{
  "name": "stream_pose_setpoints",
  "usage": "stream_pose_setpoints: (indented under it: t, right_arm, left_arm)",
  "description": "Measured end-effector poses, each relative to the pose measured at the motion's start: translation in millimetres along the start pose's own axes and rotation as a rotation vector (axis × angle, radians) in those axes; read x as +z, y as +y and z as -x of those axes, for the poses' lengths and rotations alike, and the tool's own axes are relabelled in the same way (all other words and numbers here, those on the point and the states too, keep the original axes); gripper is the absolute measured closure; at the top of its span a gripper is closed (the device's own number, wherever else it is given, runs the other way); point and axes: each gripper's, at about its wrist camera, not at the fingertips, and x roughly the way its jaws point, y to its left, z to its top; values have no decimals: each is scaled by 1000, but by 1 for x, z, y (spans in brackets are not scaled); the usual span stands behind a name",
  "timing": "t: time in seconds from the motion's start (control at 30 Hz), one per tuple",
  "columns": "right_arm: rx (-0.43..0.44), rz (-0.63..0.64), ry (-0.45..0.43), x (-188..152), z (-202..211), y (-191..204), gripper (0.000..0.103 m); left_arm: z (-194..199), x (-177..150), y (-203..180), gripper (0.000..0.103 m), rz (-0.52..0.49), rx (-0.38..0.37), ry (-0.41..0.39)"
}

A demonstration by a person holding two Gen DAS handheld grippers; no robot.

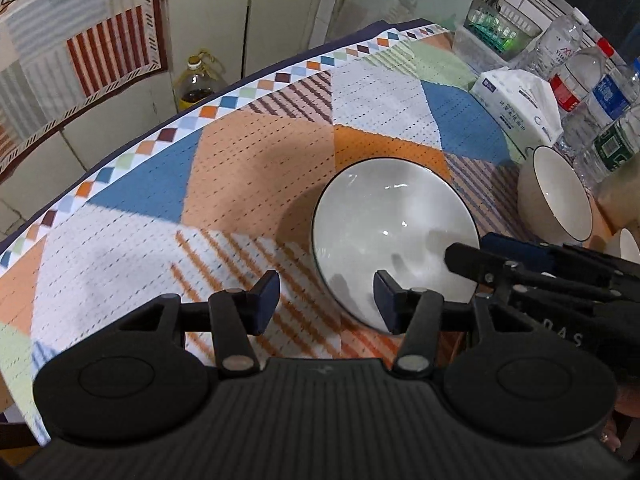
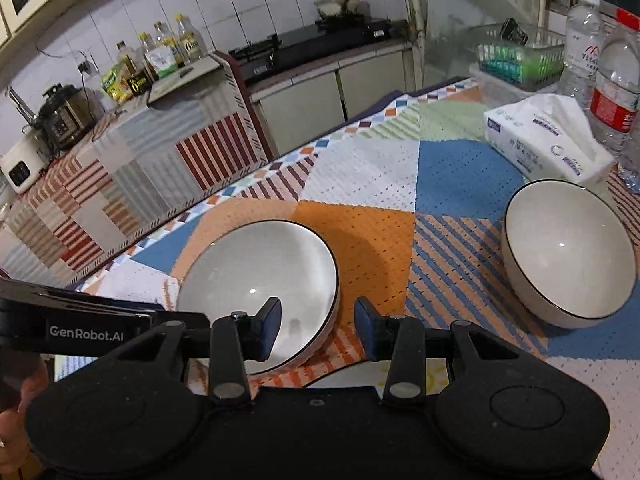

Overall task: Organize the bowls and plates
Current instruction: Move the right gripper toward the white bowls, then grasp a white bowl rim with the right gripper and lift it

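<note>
A wide shallow white bowl with a dark rim (image 1: 394,232) (image 2: 260,280) sits on the patchwork tablecloth (image 1: 160,208) (image 2: 360,184). A deeper white bowl with a dark rim (image 1: 556,196) (image 2: 568,248) stands to its right. My left gripper (image 1: 326,304) is open and empty, its right finger over the shallow bowl's near rim. My right gripper (image 2: 318,326) is open and empty, straddling the shallow bowl's right rim; it also shows in the left wrist view (image 1: 520,268). A third white rim (image 1: 628,244) peeks at the far right, and a white edge (image 2: 360,372) lies under my right gripper.
A tissue pack (image 1: 520,104) (image 2: 548,140), several water bottles (image 1: 592,80) (image 2: 612,80) and a clear basket (image 1: 500,28) (image 2: 516,56) stand at the back right. The table's far edge (image 1: 200,100) faces cabinets and an oil bottle (image 1: 196,80).
</note>
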Motion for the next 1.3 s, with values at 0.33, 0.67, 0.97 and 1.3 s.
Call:
stream_pose_setpoints:
  t: [0.33, 0.67, 0.97, 1.3]
  right_arm:
    - [-7, 55, 12, 14, -12, -9, 89]
    - [-19, 6, -8, 32, -15, -34, 89]
    - [-6, -34, 5, 26, -18, -44, 87]
    - [-42, 27, -97, 24, 67, -67, 73]
  left_arm:
    - [-12, 17, -7, 81, 31, -19, 25]
    - [-29, 33, -29, 81, 4, 5, 37]
    - [-28, 34, -34, 78, 17, 23, 44]
    - [28, 51, -66, 70, -109, 35, -29]
